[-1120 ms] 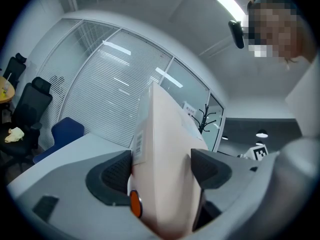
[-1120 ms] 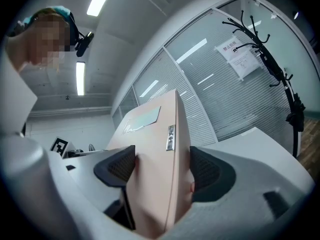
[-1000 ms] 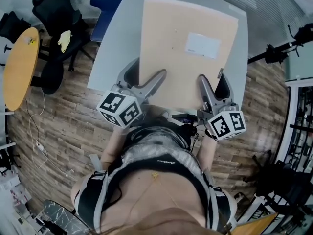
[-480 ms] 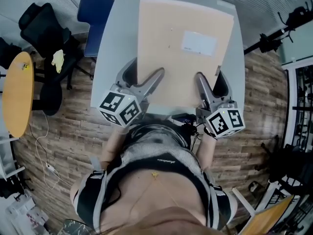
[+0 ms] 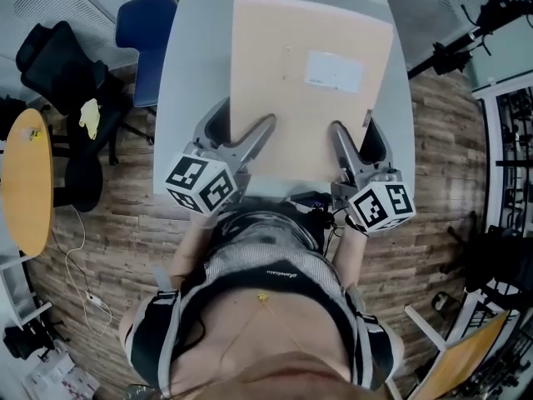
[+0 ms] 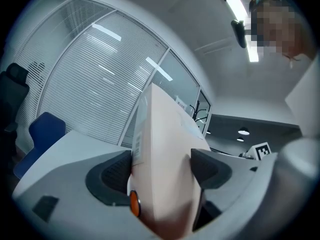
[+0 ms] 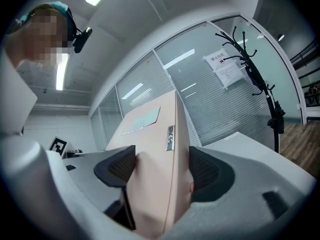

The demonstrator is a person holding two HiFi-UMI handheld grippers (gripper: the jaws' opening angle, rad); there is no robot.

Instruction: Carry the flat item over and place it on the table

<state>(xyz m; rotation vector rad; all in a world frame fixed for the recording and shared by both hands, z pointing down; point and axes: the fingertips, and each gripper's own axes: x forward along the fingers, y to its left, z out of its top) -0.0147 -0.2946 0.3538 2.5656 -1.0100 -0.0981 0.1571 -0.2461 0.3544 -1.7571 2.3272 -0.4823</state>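
A flat tan cardboard box with a white label is held level over the grey table. My left gripper is shut on the box's near-left edge, my right gripper on its near-right edge. In the left gripper view the box fills the gap between both pads. In the right gripper view the box is pinched the same way. Whether the box rests on the table or hangs just above it, I cannot tell.
A blue chair and a black office chair stand left of the table, with an orange round table further left. A black stand is at the right. The floor is wood plank.
The table and box have slid lower and more central in the head view as I came closer. Both grippers keep their hold on the box.
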